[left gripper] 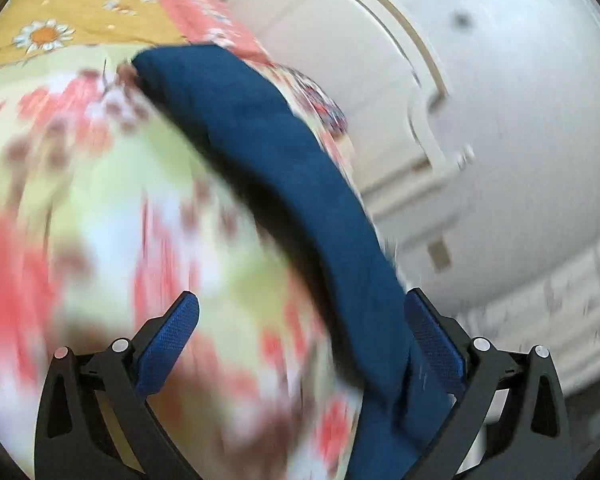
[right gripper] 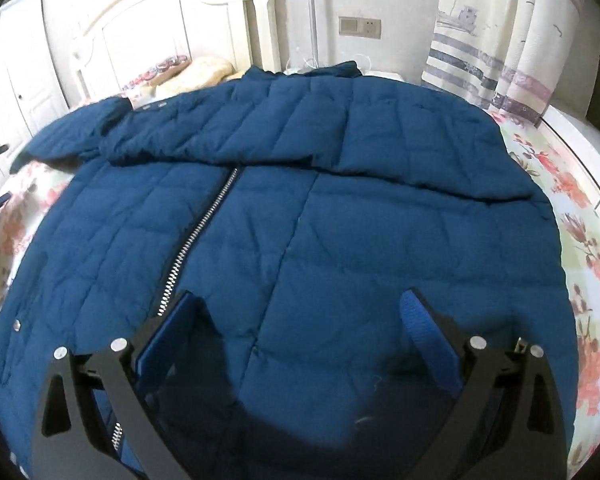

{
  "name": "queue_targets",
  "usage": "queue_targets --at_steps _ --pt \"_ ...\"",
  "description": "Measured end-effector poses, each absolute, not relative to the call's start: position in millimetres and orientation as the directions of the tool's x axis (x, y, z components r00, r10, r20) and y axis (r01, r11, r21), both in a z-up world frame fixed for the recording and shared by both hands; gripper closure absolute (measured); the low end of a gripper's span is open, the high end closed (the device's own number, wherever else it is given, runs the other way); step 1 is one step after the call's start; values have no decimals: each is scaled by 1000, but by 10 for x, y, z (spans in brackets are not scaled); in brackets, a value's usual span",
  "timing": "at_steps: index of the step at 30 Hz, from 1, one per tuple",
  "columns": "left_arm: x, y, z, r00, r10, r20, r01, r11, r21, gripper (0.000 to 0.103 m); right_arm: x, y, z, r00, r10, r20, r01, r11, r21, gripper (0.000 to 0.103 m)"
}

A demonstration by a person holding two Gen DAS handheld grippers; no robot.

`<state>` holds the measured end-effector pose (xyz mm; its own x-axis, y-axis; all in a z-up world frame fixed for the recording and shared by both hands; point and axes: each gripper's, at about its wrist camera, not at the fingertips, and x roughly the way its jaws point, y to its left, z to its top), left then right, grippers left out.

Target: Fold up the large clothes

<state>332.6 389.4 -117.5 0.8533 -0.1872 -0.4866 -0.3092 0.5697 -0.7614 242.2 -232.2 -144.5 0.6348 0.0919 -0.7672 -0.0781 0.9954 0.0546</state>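
Blue quilted jacket (right gripper: pixel 300 220) lies zipper-up ahead of your wide-open right gripper (right gripper: pixel 300 328), collar far; your left gripper (left gripper: pixel 300 332), spread wide, has a sleeve (left gripper: pixel 284 184) against its right finger above the floral bedsheet (left gripper: pixel 80 200).

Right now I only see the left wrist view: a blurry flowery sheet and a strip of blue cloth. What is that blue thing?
Observer: It is a blue quilted jacket, spread front-up on the bed, as the right wrist view shows.
Operator: Does it have buttons?
Observer: A silver zipper runs up the front. Its upper end is hidden under a sleeve folded across the chest.
Operator: And the other tongs?
Observer: The right tongs are open over the jacket's lower part, gripping nothing.
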Motion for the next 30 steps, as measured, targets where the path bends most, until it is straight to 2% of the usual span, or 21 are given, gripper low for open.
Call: queue_targets --at_steps 6,7,8,10,11,14,17,19,21,24,25,27,28,30 --pt "3774 4321 -1180 876 -46 -479 -401 481 -780 6 2457 -2273 -1498 614 78 -785 -88 996 30 2" --pt "3816 4339 -1164 879 -24 -476 -408 476 -779 18 2456 -2285 -1502 614 85 -784 -88 995 39 2" --pt "3868 4348 -1154 884 -31 -466 -398 473 -786 35 2453 -2283 -1498 614 88 -784 -88 995 42 2" --pt "3909 4331 -1130 862 -17 -507 -448 444 -776 91 2446 -2278 -1498 615 87 -784 -89 995 40 2" --pt "3910 4277 -1059 859 11 -513 -461 454 -762 94 2446 -2272 -1496 616 86 -783 -90 995 39 2" --pt "3878 3607 -461 906 76 -416 -353 676 -646 97 2443 -2265 -1496 617 85 -783 -90 995 38 2" --pt "3906 2544 27 943 -27 -332 -136 878 -458 97 2439 -2270 -1491 619 87 -781 -90 995 40 2" --pt "3915 1712 177 934 -135 -331 33 954 -297 97 2438 -2286 -1487 619 94 -780 -91 995 47 2" --pt "3905 793 132 888 -272 -371 227 961 -159 97 2437 -2301 -1485 620 102 -778 -91 994 57 2" --pt "3830 -261 -164 786 -394 -475 422 905 -53 96 2421 -2324 -1474 623 114 -774 -91 993 73 2" --pt "3809 -572 -321 743 -412 -528 471 882 -25 91 2414 -2332 -1471 625 118 -772 -91 993 78 2" --pt "3747 -1081 -666 630 -443 -638 559 829 -23 88 2396 -2325 -1463 627 122 -769 -89 992 84 2" --pt "3721 -1213 -811 599 -439 -670 573 819 -25 88 2384 -2332 -1459 629 126 -767 -90 992 89 2" --pt "3570 -1310 -959 618 -396 -679 555 832 20 87 2376 -2340 -1455 630 135 -765 -92 991 99 2"
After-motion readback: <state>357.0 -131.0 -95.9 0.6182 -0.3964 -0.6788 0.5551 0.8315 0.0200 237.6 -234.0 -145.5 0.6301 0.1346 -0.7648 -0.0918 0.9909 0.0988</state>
